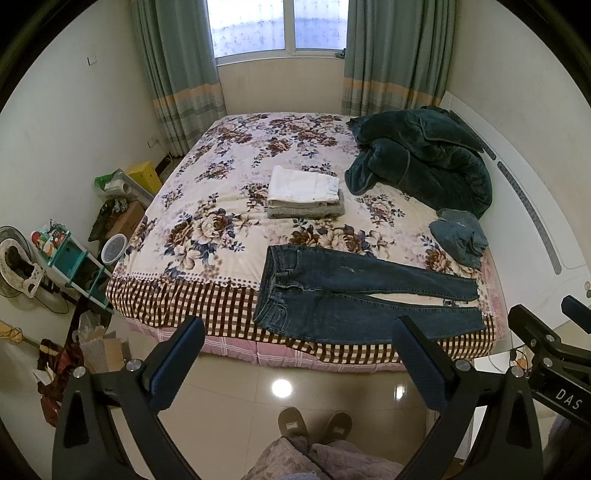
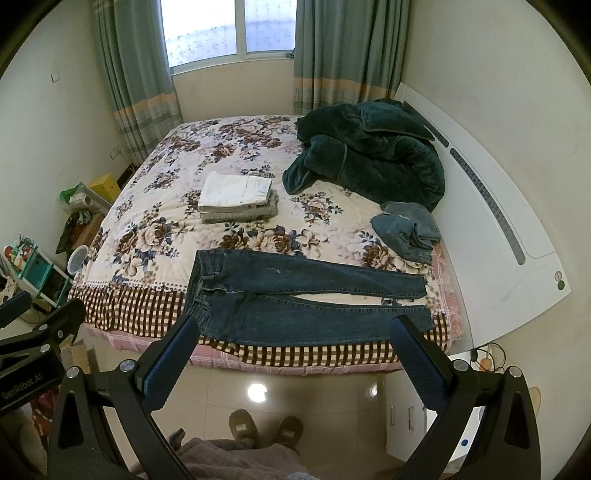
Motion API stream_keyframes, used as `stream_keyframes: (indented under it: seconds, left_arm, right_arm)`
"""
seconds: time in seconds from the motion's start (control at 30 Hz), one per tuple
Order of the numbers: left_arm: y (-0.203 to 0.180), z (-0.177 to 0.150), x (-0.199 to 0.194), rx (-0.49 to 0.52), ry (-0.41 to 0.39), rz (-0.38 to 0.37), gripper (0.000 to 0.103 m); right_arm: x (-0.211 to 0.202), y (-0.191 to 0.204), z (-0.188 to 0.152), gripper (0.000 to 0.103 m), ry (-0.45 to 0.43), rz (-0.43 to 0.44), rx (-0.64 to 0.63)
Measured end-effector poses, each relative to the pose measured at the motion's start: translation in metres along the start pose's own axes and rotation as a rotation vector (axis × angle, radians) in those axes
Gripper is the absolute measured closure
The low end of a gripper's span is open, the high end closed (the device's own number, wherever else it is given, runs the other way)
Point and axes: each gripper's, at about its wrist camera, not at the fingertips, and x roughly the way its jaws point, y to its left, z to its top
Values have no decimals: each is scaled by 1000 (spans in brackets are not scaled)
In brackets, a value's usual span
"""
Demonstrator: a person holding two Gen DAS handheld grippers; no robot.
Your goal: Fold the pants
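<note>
Nearest the cameras, the person's slippers [image 1: 314, 424] are standing on the glossy tiled floor [image 1: 229, 384]. The left gripper [image 1: 297, 332] is hovering above the floor in front of the bed, its jaws spread wide apart and holding nothing. The right gripper [image 2: 295, 332] is hovering alongside it, jaws likewise spread wide and gripping nothing; both are sitting clear of the fabric.

The dark blue jeans [image 1: 354, 291] are lying flat and unfolded along the near edge of the bed [image 1: 177, 295], waistband toward the left, both legs extending to the right with a narrow gap between them. The near leg is lying just beside the mattress edge.

Beyond the jeans, a crumpled blue-grey garment [image 1: 460, 234] is resting near the right side of the bed. At mid-bed, a stack of folded clothes [image 1: 304, 192] is sitting with a white piece on top of a grey one. Farther right, a dark green blanket [image 1: 421, 155] is lying bunched against the white headboard [image 1: 524, 206]. At the far wall, green curtains [image 1: 177, 74] are hanging on both sides of a window [image 1: 280, 26].
</note>
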Motion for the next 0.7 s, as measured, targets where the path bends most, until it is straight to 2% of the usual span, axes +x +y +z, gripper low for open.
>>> stream_keyframes:
  seconds: [0.7]
  left_arm:
    - [4,0,0,-3,2,-2,0]
  right_arm:
    - [0,3,0,0,4,3,-1]
